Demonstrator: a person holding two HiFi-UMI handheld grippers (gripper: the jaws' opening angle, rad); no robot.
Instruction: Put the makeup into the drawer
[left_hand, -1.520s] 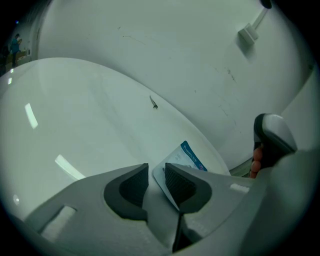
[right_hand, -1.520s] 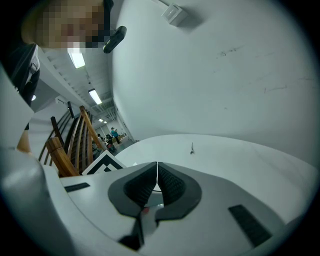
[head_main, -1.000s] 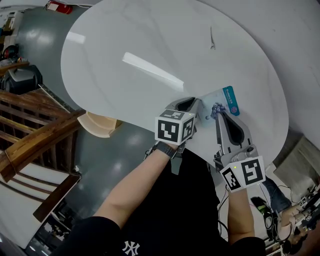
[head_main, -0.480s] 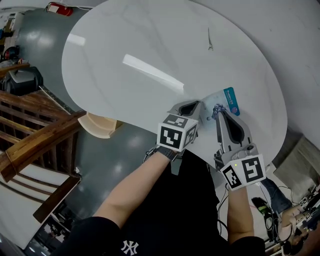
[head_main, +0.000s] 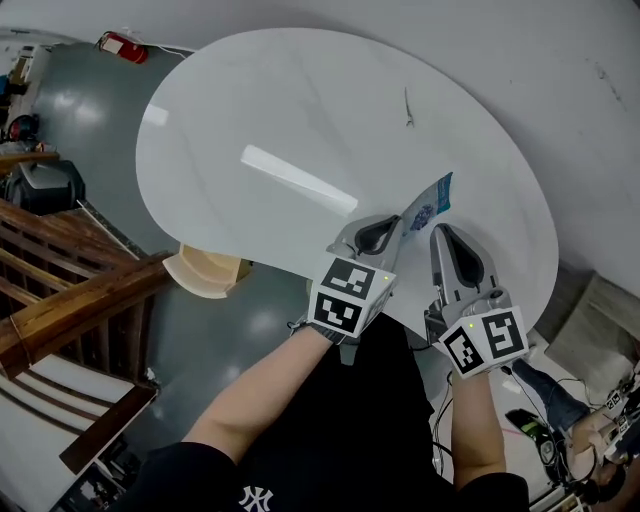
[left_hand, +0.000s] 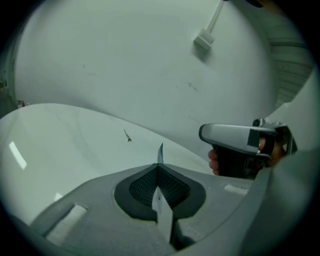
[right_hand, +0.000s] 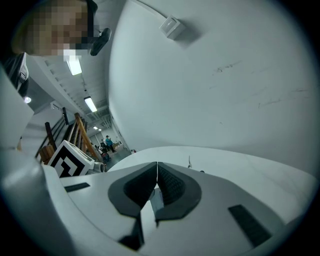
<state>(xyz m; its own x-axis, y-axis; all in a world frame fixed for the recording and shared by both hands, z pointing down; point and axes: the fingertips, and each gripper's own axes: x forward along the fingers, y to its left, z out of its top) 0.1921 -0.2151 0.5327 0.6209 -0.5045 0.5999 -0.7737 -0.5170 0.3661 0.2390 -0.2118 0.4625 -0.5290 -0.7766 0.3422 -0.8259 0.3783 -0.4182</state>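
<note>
- Makeup packet, a flat card with a blue strip, is tilted up off the near right part of the white round desk, its lower corner in the left gripper.
- No drawer is plain in any view; a pale wooden piece shows under the desk's near left edge, and I cannot tell what it is.
- Both forearms reach out from the near side, the left forearm slanting in from the left, the right forearm nearly straight, so the two grippers converge and point to the far side.
- Left gripper has its jaws pinching the packet's thin edge, which stands up between the pads in the left gripper view.
- Right gripper sits just beside the packet with its jaws pressed together and apparently empty.
- To my mind the step in hand is carrying the packet off: keep the pinch firm, since a thin card can swivel or slip, hold it level, and free the right gripper for the drawer.
</note>
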